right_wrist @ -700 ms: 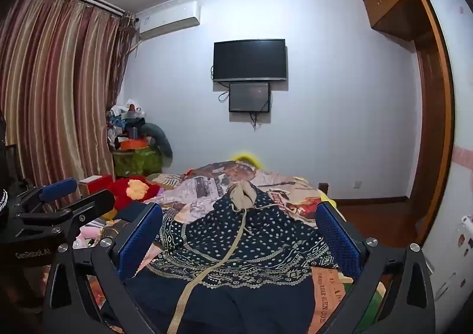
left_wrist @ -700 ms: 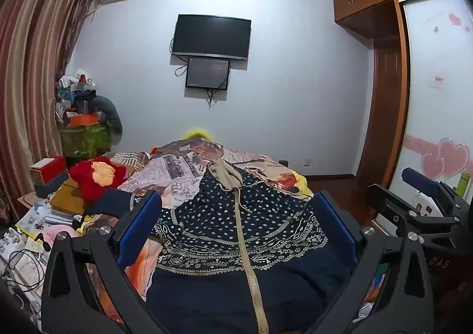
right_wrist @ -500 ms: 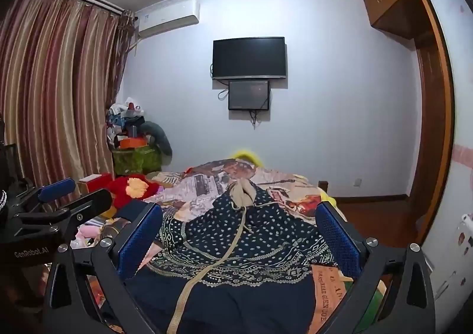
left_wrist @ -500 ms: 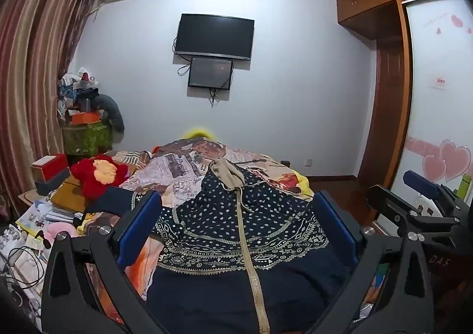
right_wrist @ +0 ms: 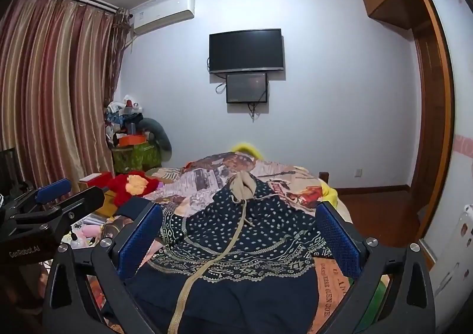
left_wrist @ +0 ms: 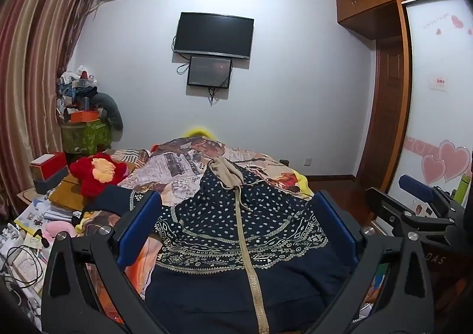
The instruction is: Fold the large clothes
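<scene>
So far: nothing of the folding looks begun, as far as these views show.
Garment: a navy hooded jacket [left_wrist: 236, 233] lies spread face up on the bed [left_wrist: 177, 165], hood end towards the far wall, hem towards the cameras.
Pattern: white dots over the chest, a pale geometric band below them, plain navy nearer the hem.
Zip: a tan zip strip [left_wrist: 251, 269] runs down the middle and looks closed (the lowest part runs out of frame).
Hood: the beige lining [left_wrist: 226, 171] shows at the far end, with drawstrings trailing from it.
Sleeve: one cuffed sleeve [left_wrist: 118, 198] reaches out to the left; the other sleeve I cannot make out.
Left gripper [left_wrist: 236, 227]: jaws wide apart, nothing between the pads, hovering above the jacket.
Right gripper [right_wrist: 241, 233]: likewise spread wide and empty, just beside the left one and aimed at the same garment.
Done: the jacket seems laid out roughly flat, though the left side is rumpled.
Left to do: by my reading, everything: sleeves brought in, sides folded, body doubled over.
Surroundings: a red plush toy [left_wrist: 97, 171] sits left of the bed, clear of the jacket.
</scene>
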A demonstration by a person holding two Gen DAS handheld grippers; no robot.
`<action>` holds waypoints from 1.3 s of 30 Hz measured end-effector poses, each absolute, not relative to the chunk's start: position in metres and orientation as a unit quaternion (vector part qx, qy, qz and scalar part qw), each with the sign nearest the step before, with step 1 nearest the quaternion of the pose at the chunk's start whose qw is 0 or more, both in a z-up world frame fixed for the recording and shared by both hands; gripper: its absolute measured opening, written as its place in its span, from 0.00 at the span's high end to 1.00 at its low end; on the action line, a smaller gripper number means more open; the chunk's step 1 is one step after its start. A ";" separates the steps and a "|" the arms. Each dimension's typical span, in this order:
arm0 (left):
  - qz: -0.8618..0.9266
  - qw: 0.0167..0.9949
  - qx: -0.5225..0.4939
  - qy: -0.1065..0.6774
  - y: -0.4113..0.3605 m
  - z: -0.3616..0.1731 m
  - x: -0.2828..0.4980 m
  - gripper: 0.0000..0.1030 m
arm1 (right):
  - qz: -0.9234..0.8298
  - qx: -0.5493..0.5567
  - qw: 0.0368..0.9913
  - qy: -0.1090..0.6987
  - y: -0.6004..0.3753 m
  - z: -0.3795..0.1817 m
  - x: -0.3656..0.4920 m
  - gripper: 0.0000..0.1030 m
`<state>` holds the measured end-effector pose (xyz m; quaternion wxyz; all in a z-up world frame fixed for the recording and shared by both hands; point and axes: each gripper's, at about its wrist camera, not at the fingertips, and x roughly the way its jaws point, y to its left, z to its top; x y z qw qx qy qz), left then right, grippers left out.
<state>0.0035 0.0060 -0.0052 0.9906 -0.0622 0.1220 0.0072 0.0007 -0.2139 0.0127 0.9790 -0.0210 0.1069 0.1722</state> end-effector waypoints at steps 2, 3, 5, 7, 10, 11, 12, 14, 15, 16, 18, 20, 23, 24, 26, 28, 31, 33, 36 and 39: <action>0.006 0.991 -0.060 0.123 0.006 -0.007 0.004 0.00 | 0.172 -0.020 0.979 0.109 -0.214 0.012 0.001 0.00; 0.006 0.991 -0.060 0.123 0.006 -0.007 0.004 0.00 | 0.172 -0.020 0.979 0.110 -0.214 0.013 0.002 0.00; 0.004 0.990 -0.057 0.125 0.004 -0.007 0.005 0.00 | 0.171 -0.019 0.979 0.112 -0.213 0.013 0.002 0.00; 0.004 0.990 -0.056 0.126 0.003 -0.008 0.005 0.00 | 0.171 -0.019 0.979 0.114 -0.213 0.013 0.003 0.00; 0.003 0.990 -0.056 0.126 0.003 -0.008 0.005 0.00 | 0.171 -0.017 0.978 0.115 -0.214 0.013 0.004 0.00; 0.002 0.990 -0.056 0.127 0.003 -0.008 0.005 0.00 | 0.171 -0.017 0.978 0.115 -0.214 0.013 0.004 0.00; 0.002 0.990 -0.055 0.127 0.003 -0.008 0.005 0.00 | 0.171 -0.018 0.978 0.115 -0.214 0.013 0.004 0.00; 0.003 0.990 -0.056 0.126 0.003 -0.009 0.005 0.00 | 0.171 -0.017 0.978 0.115 -0.214 0.013 0.004 0.00; 0.003 0.990 -0.056 0.126 0.003 -0.009 0.006 0.00 | 0.171 -0.017 0.978 0.115 -0.214 0.012 0.004 0.00; 0.002 0.990 -0.057 0.127 0.003 -0.009 0.005 0.00 | 0.171 -0.017 0.978 0.115 -0.214 0.012 0.004 0.00; 0.002 0.990 -0.056 0.127 0.002 -0.009 0.006 0.00 | 0.171 -0.017 0.978 0.115 -0.214 0.012 0.005 0.00; 0.002 0.990 -0.057 0.128 0.002 -0.009 0.006 0.00 | 0.171 -0.017 0.978 0.115 -0.214 0.012 0.005 0.00; 0.002 0.990 -0.057 0.128 0.002 -0.009 0.006 0.00 | 0.172 -0.016 0.978 0.116 -0.215 0.013 0.005 0.00; 0.002 0.990 -0.057 0.128 0.002 -0.009 0.006 0.00 | 0.172 -0.017 0.978 0.116 -0.215 0.013 0.005 0.00; 0.002 0.990 -0.056 0.128 0.002 -0.009 0.006 0.00 | 0.171 -0.016 0.978 0.115 -0.215 0.012 0.005 0.00; 0.001 0.990 -0.056 0.129 0.001 -0.010 0.006 0.00 | 0.171 -0.016 0.978 0.115 -0.215 0.013 0.005 0.00; 0.001 0.990 -0.057 0.129 0.001 -0.010 0.007 0.00 | 0.171 -0.016 0.978 0.115 -0.215 0.013 0.005 0.00; 0.002 0.990 -0.057 0.129 0.001 -0.010 0.007 0.00 | 0.172 -0.016 0.978 0.116 -0.215 0.013 0.005 0.00; 0.001 0.990 -0.056 0.129 0.001 -0.010 0.007 0.00 | 0.171 -0.016 0.978 0.115 -0.215 0.013 0.005 0.00; 0.002 0.990 -0.056 0.129 0.002 -0.010 0.007 0.00 | 0.172 -0.015 0.978 0.116 -0.216 0.013 0.005 0.00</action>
